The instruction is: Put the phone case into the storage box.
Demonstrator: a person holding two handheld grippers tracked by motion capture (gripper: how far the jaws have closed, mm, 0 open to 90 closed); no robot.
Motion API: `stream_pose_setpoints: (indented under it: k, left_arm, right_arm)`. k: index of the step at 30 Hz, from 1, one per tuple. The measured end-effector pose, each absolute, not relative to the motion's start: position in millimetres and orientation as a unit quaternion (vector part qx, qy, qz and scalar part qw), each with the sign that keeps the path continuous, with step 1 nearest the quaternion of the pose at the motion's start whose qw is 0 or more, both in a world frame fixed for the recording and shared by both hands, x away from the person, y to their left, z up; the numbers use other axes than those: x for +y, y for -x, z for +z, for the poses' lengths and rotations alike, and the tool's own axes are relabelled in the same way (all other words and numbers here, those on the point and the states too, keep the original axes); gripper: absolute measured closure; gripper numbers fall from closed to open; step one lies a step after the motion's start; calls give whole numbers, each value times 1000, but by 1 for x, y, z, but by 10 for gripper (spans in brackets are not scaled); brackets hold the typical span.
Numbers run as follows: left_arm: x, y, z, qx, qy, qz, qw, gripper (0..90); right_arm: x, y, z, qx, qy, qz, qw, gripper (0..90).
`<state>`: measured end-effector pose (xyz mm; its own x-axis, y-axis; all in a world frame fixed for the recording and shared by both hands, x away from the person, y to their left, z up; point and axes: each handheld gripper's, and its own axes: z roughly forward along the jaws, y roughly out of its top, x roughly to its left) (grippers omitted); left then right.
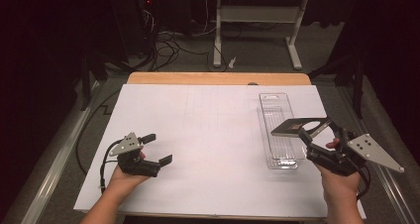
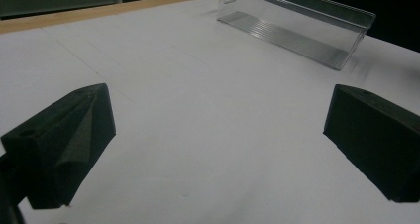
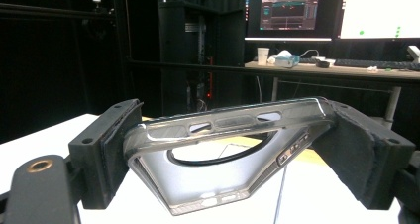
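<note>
A clear phone case (image 1: 297, 127) with a round ring in its back hangs above the table at the right, held level. My right gripper (image 1: 317, 131) is shut on it. In the right gripper view the case (image 3: 218, 122) spans the gap, and the right gripper (image 3: 228, 144) presses both pads on its long edges. Under the case lies a long clear plastic tray (image 1: 275, 105) on the white sheet. My left gripper (image 1: 158, 148) rests low at the left, open and holding nothing. Seen from the left gripper (image 2: 218, 144), the jaws stand wide apart over bare sheet, with the tray (image 2: 297, 28) far off.
The white sheet (image 1: 208, 135) covers a wooden table (image 1: 218, 78). Beyond it are floor cables (image 1: 163, 48) and a white desk frame (image 1: 257, 16). A desk (image 3: 346, 70) with monitors (image 3: 289, 11) stands farther off.
</note>
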<state>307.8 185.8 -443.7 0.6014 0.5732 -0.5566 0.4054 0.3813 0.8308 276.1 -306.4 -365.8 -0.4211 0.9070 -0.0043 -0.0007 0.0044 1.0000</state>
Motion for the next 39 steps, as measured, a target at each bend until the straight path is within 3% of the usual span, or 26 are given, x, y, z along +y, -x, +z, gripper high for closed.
stream_pose_setpoints:
  k: [18,39]
  left_arm:
    - [186,-308,-443,442,-552,61,704,7]
    - [186,-306,-442,438,-551,57,708,7]
  right_arm:
    - [-302,-277,-362,584,-388,595,393,147]
    - [-281,-305,-360,588,-399,571,410,147]
